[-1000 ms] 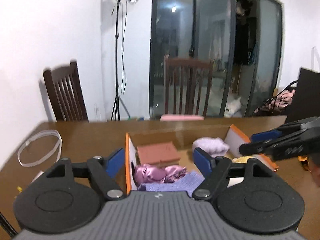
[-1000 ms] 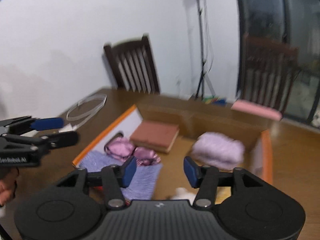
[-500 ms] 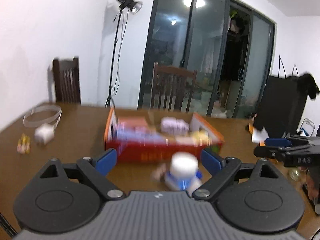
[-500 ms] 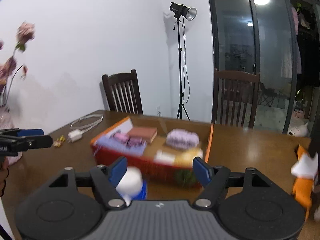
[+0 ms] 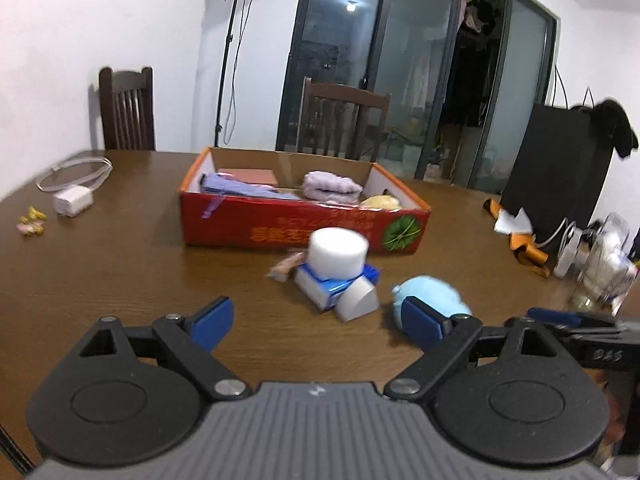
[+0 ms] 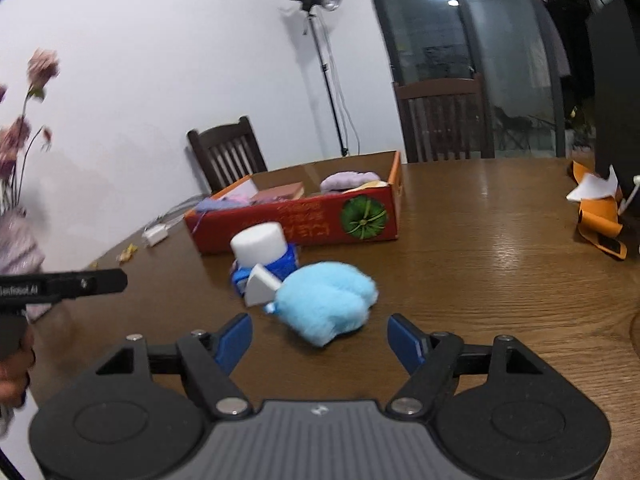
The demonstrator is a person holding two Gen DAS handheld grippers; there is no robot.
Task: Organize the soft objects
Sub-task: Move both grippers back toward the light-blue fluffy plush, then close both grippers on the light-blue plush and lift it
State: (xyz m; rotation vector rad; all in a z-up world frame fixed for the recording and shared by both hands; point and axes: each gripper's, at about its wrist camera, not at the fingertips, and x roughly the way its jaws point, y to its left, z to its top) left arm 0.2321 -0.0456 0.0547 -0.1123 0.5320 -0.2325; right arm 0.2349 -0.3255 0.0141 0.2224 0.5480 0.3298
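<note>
A red cardboard box [image 5: 304, 228] [image 6: 320, 220] sits on the brown table and holds a lilac fluffy item [image 5: 330, 187], a purple cloth [image 5: 240, 188], a brown pad [image 5: 248, 176] and a yellow item [image 5: 380, 202]. In front of it lie a white foam cylinder [image 5: 338, 254] [image 6: 260, 245] on a blue-white pack [image 5: 324, 286], a white foam wedge [image 5: 358, 300] [image 6: 260, 288] and a light blue plush [image 5: 430, 296] [image 6: 326, 304]. My left gripper [image 5: 316, 322] is open and empty, short of the pack. My right gripper [image 6: 320, 340] is open, just short of the blue plush.
A white charger with cable [image 5: 72, 200] and small sweets [image 5: 32, 220] lie at the table's left. Orange and white paper [image 5: 516, 232] [image 6: 600, 216], a black bag [image 5: 560, 168] and a glass jar [image 5: 600, 264] stand at the right. Chairs [image 5: 340, 120] stand behind. A flower vase [image 6: 16, 248] stands at the near left.
Both grippers have pulled back from over the box toward the table's near side. The foam pieces and blue plush have come into view in front of them. Both stay open and empty.
</note>
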